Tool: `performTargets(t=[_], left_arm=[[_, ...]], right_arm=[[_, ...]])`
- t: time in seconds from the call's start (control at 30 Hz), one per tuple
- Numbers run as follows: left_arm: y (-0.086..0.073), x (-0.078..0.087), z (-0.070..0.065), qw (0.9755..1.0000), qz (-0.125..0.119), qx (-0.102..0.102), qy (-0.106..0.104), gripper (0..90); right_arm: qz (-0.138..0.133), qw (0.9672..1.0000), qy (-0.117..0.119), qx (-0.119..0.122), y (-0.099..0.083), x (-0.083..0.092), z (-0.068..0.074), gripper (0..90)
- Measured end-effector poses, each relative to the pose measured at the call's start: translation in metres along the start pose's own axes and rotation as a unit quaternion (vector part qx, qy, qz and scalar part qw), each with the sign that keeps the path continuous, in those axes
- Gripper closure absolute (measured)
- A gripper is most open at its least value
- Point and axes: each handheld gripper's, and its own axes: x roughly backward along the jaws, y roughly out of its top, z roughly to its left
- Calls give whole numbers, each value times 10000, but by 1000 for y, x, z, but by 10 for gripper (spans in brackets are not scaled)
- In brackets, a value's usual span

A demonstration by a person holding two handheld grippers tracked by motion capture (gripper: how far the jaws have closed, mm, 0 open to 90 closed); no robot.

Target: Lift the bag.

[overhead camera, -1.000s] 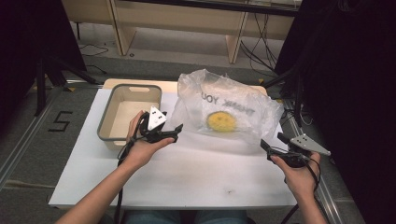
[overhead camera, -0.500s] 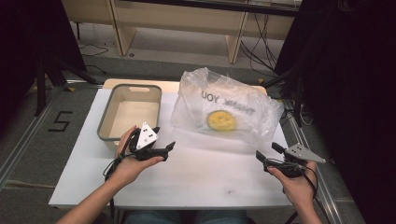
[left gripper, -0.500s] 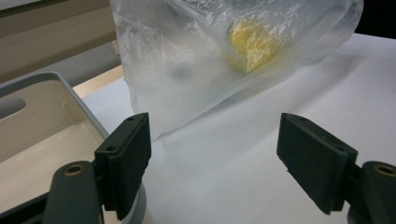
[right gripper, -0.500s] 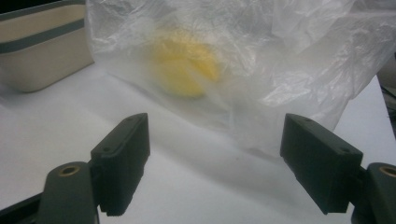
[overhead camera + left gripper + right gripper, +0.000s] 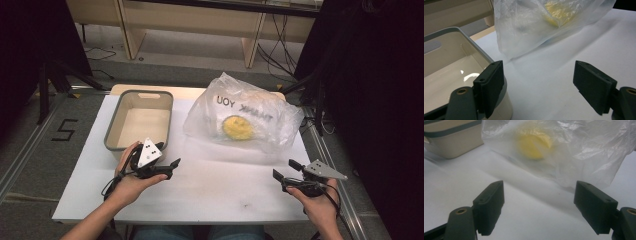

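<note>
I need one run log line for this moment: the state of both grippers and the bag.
left gripper: open, beside bin | right gripper: open, empty | plastic bag: on table, untouched, yellow item inside

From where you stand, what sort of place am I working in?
Most likely a lab or data-recording station, not a home. A white-topped table stands between dark curtains, cables trail on the floor, and a taped "5" marks the floor. A beige bin and plastic bag look staged.

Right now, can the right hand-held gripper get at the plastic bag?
Probably yes. The right hand-held gripper is open and faces the plastic bag; between them lies bare white table, nothing else.
</note>
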Motion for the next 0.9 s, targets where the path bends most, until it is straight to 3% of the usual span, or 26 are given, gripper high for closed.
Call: performTargets(t=[0.9], left_arm=[[-24,17,10,9997,235,21,114,226]], right_arm=[[220,9992,318,117,-10,0,3,261]])
